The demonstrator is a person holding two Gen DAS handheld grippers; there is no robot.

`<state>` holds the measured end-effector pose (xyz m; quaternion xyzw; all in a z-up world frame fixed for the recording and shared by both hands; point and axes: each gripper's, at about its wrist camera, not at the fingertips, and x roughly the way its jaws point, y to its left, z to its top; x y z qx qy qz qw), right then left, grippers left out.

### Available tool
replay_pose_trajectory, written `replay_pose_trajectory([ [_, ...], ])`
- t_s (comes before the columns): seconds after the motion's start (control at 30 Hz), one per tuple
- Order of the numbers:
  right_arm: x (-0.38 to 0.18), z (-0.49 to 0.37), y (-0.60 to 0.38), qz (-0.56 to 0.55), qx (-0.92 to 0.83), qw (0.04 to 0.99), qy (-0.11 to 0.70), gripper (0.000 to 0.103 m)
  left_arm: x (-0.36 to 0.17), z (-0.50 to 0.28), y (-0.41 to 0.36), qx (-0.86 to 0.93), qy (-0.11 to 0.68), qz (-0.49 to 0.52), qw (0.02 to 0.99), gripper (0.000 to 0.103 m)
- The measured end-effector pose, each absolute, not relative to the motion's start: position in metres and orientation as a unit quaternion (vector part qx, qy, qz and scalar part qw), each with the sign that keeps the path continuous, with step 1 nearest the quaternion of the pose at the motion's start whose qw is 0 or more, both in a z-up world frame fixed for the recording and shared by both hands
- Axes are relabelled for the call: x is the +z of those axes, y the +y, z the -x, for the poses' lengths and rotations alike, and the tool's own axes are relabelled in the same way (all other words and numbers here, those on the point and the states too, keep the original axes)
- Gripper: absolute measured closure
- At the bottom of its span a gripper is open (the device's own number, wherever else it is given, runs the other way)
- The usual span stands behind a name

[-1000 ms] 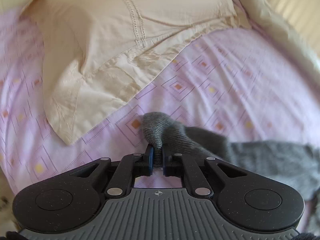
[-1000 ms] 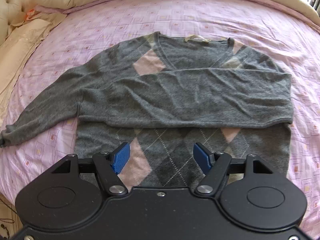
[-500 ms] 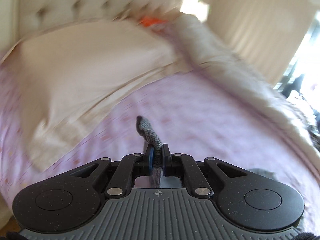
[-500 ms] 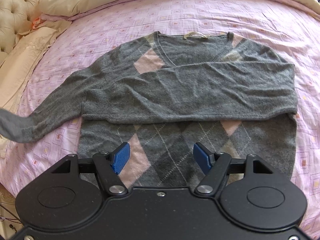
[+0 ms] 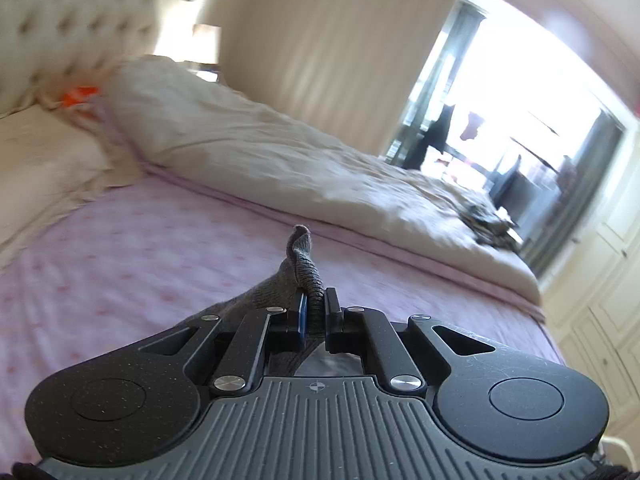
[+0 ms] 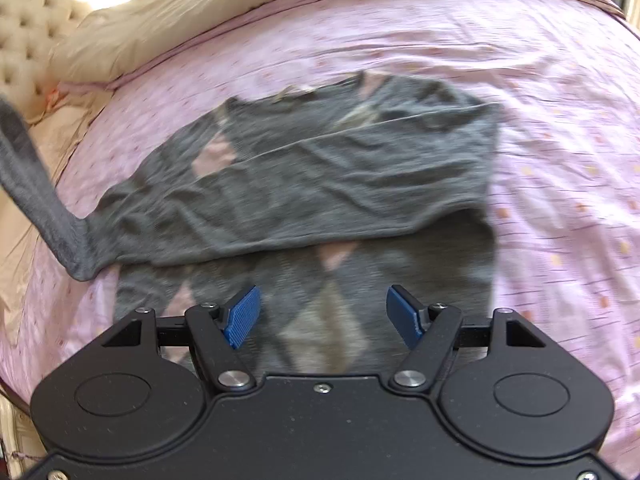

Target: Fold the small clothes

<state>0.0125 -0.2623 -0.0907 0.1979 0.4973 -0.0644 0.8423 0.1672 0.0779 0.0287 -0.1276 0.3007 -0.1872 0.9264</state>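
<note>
Sweater [image 6: 320, 176]: flat on pink bedsheet [image 6: 560, 120]
Left gripper [image 5: 313, 314]: pinching sleeve cuff [image 5: 306, 264], lifted at far left
Right gripper [image 6: 322, 316]: spread, empty, over near hem
Done: one sleeve lies folded across chest
Left: lay lifted sleeve over, fold body

Sweater [image 6: 320, 184] motion-blurred in right wrist view; argyle pattern smeared. Raised sleeve [image 6: 28, 184] cut off at left frame edge. Hem hidden behind right gripper [image 6: 322, 316] body.
</note>
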Motion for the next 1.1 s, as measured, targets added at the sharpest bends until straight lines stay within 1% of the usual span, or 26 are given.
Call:
replay_pose_trajectory([
  [0.13, -0.090, -0.003, -0.290, -0.210, -0.079, 0.841, 0.493, 0.030, 0.002, -0.177, 0.010, -0.241, 0.320, 0.130, 0.907, 0.096],
  [0.3, -0.092, 0.003, -0.311, -0.213, -0.091, 0.838, 0.494, 0.030, -0.039, -0.178, -0.068, -0.290, 0.355, 0.099, 0.883, 0.095],
  [0.47, -0.096, 0.005, -0.318, -0.215, -0.099, 0.833, 0.500, 0.030, -0.084, -0.182, -0.114, -0.308, 0.416, 0.052, 0.854, 0.093],
  [0.5, -0.097, 0.005, -0.318, -0.216, -0.100, 0.832, 0.501, 0.030, -0.091, -0.182, -0.116, -0.312, 0.424, 0.041, 0.849, 0.087],
  [0.53, -0.097, 0.004, -0.319, -0.216, -0.101, 0.832, 0.501, 0.030, -0.096, -0.179, -0.117, -0.313, 0.430, 0.028, 0.846, 0.070],
  [0.57, -0.098, 0.003, -0.319, -0.217, -0.103, 0.831, 0.501, 0.030, -0.099, -0.174, -0.115, -0.317, 0.432, 0.018, 0.844, 0.065],
  [0.6, -0.099, 0.001, -0.319, -0.217, -0.104, 0.831, 0.502, 0.030, -0.102, -0.168, -0.112, -0.323, 0.429, 0.011, 0.843, 0.064],
  [0.7, -0.100, -0.009, -0.318, -0.216, -0.104, 0.831, 0.502, 0.030, -0.113, -0.160, -0.098, -0.319, 0.437, -0.017, 0.841, 0.060],
  [0.83, -0.101, -0.031, -0.314, -0.215, -0.101, 0.834, 0.499, 0.030, -0.136, -0.161, -0.066, -0.266, 0.472, -0.042, 0.839, 0.060],
  [0.97, -0.107, -0.059, -0.311, -0.206, -0.096, 0.838, 0.496, 0.030, -0.155, -0.173, -0.018, -0.195, 0.514, -0.037, 0.834, 0.060],
  [1.1, -0.125, -0.087, -0.312, -0.195, -0.105, 0.832, 0.508, 0.031, -0.164, -0.180, 0.023, -0.136, 0.534, -0.022, 0.834, 0.060],
])
